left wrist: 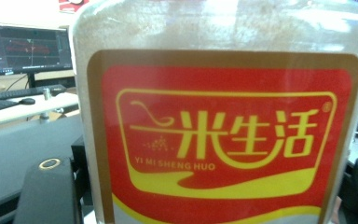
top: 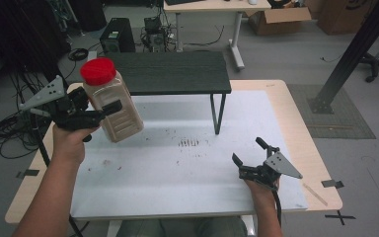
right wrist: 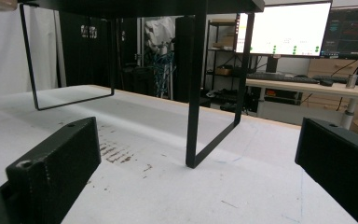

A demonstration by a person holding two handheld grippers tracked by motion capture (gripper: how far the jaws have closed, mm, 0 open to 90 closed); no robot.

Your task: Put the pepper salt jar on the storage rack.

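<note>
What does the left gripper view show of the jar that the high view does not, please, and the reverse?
Left gripper view alone: the jar's red and yellow label, printed YI MI SHENG HUO, close up between that gripper's black jaws, with monitors on a desk behind. High view alone: the jar's red lid, its ribbed side, its tilt above the white table, the black shelf, and the right gripper open and empty. Both: the same pale-filled jar clamped in the left gripper.

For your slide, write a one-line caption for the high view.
Left gripper lifts a red-lidded jar beside a black shelf; right gripper rests open.
</note>
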